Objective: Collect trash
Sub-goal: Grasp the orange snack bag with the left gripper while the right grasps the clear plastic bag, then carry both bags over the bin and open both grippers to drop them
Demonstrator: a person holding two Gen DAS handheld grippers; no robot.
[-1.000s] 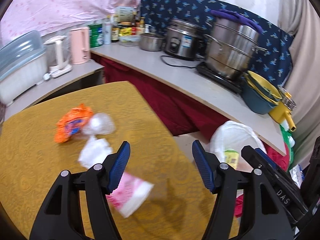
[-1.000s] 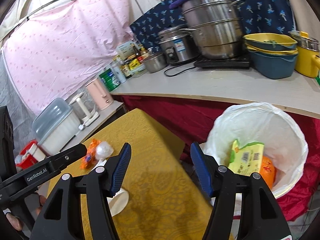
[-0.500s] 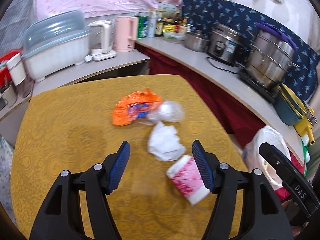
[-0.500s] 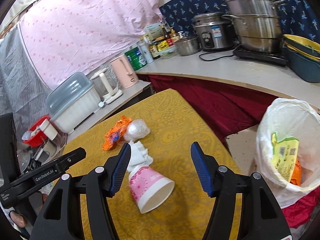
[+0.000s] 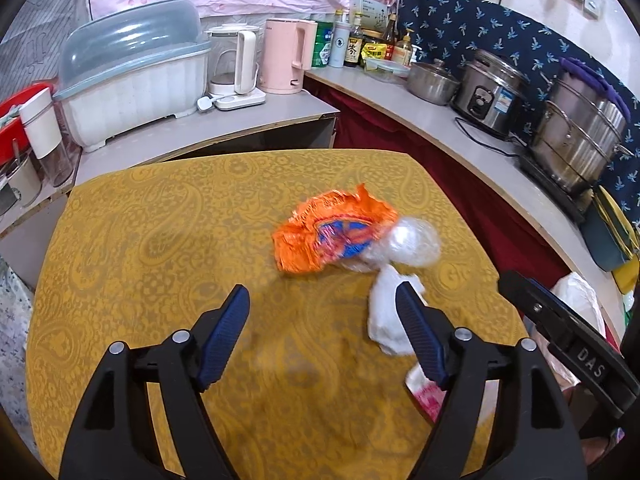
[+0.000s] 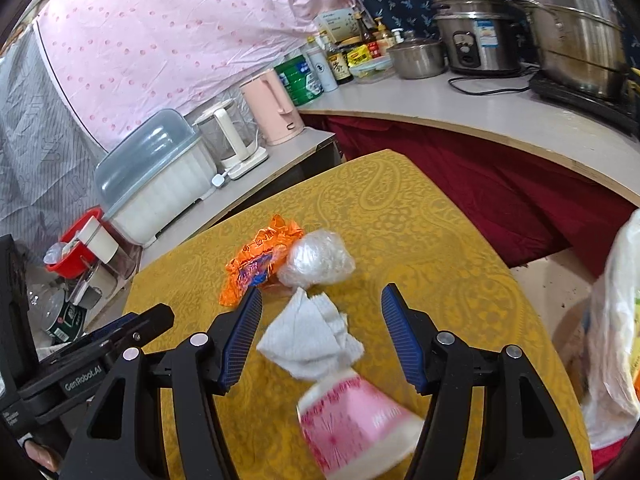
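Trash lies on the yellow table point(image 5: 160, 248): an orange snack wrapper point(image 5: 328, 232) point(image 6: 260, 260), a crumpled clear plastic ball point(image 5: 408, 240) point(image 6: 316, 258), a white crumpled tissue point(image 5: 390, 312) point(image 6: 308, 336) and a pink paper cup on its side point(image 6: 352, 420) point(image 5: 426, 394). My left gripper point(image 5: 324, 332) is open and empty above the table, just short of the wrapper. My right gripper point(image 6: 322, 334) is open and empty, its fingers on either side of the tissue and above the cup. The white-lined trash bin point(image 6: 616, 340) stands to the right of the table.
A counter point(image 5: 460, 144) runs behind and to the right with a pink kettle point(image 5: 286, 56), a glass kettle point(image 5: 234, 66), a covered dish rack point(image 5: 132, 80), bottles, a rice cooker point(image 5: 492, 92) and a steel steamer pot point(image 5: 580, 136). A red curtain hangs below the counter.
Both grippers have swung left from the bin toward the table and come closer to the trash. The right gripper now sits over the tissue and cup. Both have stayed open.
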